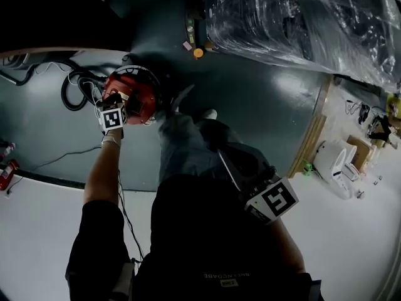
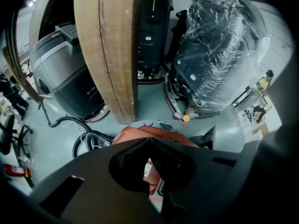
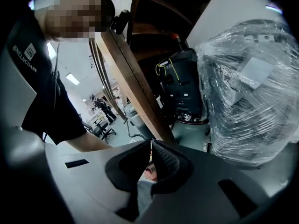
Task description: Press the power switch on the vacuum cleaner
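Observation:
The red vacuum cleaner (image 1: pixel 139 88) stands on the dark green floor, upper left of the head view. My left gripper (image 1: pixel 114 102) is held straight over its top, its marker cube (image 1: pixel 113 118) facing up. In the left gripper view the left gripper (image 2: pixel 149 143) is shut, and the vacuum's red lid (image 2: pixel 135 133) shows just beyond the tips. I cannot tell whether the tips touch the lid, and no switch shows clearly. My right gripper (image 3: pixel 151 146) is shut and empty, held back by the person's body; its marker cube (image 1: pixel 276 199) is at lower right.
A black hose (image 1: pixel 74 91) coils left of the vacuum. A plastic-wrapped machine (image 1: pixel 301 17) stands behind. A wooden post (image 2: pixel 112 50) and a grey machine (image 2: pixel 65 73) rise close ahead. A red extinguisher (image 1: pixel 7 171) lies far left. The person's leg (image 1: pixel 188 140) is beside the vacuum.

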`<state>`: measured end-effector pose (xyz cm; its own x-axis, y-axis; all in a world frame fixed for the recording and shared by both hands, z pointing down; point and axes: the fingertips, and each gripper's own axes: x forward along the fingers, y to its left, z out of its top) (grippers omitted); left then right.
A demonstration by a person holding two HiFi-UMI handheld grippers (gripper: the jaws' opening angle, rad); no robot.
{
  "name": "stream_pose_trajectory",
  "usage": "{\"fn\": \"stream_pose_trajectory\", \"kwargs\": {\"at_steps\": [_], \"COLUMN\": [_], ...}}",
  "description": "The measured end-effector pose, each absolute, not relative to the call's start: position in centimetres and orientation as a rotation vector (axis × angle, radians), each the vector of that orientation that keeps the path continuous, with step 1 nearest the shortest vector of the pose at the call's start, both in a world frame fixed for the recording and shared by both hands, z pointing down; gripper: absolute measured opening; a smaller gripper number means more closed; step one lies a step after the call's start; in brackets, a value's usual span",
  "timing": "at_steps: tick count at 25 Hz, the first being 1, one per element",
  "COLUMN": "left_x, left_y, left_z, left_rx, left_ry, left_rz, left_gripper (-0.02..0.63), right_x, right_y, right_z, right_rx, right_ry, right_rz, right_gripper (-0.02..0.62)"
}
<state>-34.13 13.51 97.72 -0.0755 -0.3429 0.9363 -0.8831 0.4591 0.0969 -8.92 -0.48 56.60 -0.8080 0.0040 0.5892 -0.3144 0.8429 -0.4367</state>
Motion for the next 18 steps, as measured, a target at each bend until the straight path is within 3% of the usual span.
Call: {"fn": "stream_pose_trajectory", "kwargs": {"at_steps": [18], "left_x": [-19.1], "left_y": [0.2], "left_z": [73.4], "left_rx": [1.501], "left_ry": [-1.679], "left_rz": [0.505], "left_gripper": [0.015], "right_x": [-2.8], "right_y": [-5.0], "right_z": [47.6], "right_rx": [0.314], "right_ry": [-2.657], "right_rz": [0.702], "right_gripper": [0.028]}}
